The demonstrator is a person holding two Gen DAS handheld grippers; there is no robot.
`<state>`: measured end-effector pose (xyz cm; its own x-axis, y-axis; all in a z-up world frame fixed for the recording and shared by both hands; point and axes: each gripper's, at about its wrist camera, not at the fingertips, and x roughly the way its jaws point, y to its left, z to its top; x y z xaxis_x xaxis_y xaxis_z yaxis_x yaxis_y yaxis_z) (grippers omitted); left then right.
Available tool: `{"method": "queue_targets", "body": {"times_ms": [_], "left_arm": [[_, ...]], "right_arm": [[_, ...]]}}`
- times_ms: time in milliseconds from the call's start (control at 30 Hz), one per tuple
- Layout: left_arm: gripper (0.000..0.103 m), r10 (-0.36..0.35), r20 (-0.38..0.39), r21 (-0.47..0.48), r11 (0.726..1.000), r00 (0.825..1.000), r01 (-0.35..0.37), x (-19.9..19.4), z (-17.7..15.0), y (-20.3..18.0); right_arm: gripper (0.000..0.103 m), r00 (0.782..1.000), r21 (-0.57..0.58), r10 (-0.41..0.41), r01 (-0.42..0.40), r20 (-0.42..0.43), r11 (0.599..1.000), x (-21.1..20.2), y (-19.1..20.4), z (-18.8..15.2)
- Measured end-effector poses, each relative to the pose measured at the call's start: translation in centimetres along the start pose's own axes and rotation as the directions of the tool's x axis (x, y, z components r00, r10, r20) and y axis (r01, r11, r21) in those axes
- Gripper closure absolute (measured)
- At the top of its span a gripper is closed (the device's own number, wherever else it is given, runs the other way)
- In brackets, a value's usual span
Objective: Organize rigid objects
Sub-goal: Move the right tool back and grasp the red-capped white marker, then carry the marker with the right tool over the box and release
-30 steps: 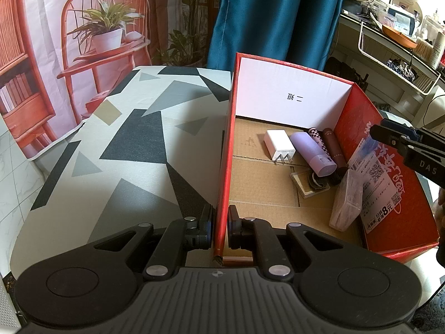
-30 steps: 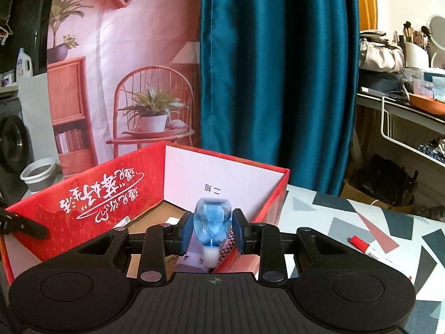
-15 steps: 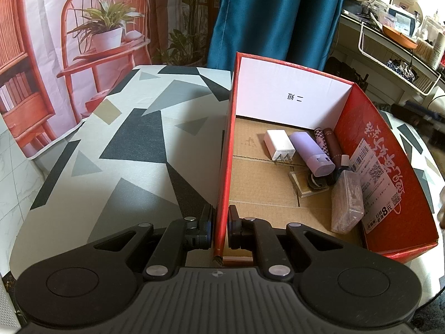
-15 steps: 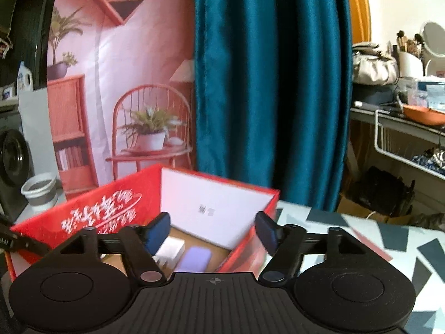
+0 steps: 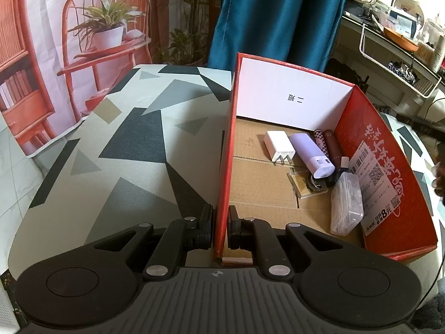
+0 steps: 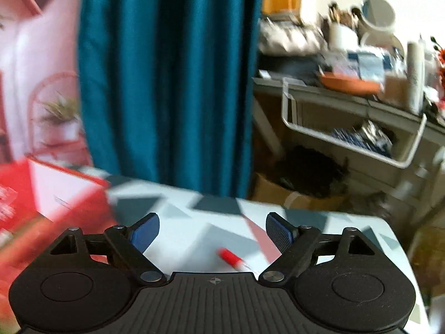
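Left claw (image 5: 220, 229) is clamped tight on the near wall of the red box (image 5: 386, 167), one pad either side; we're only steadying it. Right claw (image 6: 212, 231) has nothing between its pads and its jaws are opening wide, pointed over the desk (image 6: 189, 231) at the red marker (image 6: 232, 258) lying loose just ahead.

Risks we see:
- Right view is smeared; a fast approach could knock the marker so it rolls off the desk.
- A pinch near the marker's cap end could let it pivot or slip.
- Box contents are crowded against the right wall: white charger (image 5: 279, 146), lilac tube (image 5: 311, 154), clear bag (image 5: 346, 204). Dropping the marker there could jam or bounce.
- Any left-hand twist could crease the thin wall.
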<state>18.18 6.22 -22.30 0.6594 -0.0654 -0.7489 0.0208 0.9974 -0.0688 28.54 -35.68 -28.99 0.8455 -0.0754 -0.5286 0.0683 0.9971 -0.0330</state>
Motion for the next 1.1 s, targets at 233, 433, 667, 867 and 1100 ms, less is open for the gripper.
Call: {"method": "queue_targets", "body": {"times_ms": [233,433,667,867,1100], "left_arm": [[0.092,0.006,-0.003,0.002,1.0,1.0,-0.006,0.0,0.0,-0.1],[0.092,0.012,-0.007,0.006,1.0,1.0,-0.012,0.1,0.1,-0.1],[0.092,0.011,-0.007,0.005,1.0,1.0,-0.011,0.1,0.2,0.0],[0.092,0.01,-0.007,0.004,1.0,1.0,-0.01,0.1,0.1,0.1],[0.092,0.016,-0.009,0.013,1.0,1.0,-0.016,0.0,-0.1,0.0]], "right_arm": [[0.026,0.986,0.047,-0.09,0.097,-0.142,0.994,6.8,-2.2,-3.5],[0.031,0.969,0.069,-0.096,0.114,-0.226,0.991,10.1,-2.3,-4.9],[0.051,0.974,0.12,-0.065,0.093,-0.218,0.988,9.3,-2.3,-5.3],[0.084,0.978,0.17,-0.036,0.072,-0.206,0.983,7.2,-1.1,-5.9],[0.088,0.978,0.196,-0.019,0.061,-0.209,0.979,3.8,1.4,-7.3]]}}
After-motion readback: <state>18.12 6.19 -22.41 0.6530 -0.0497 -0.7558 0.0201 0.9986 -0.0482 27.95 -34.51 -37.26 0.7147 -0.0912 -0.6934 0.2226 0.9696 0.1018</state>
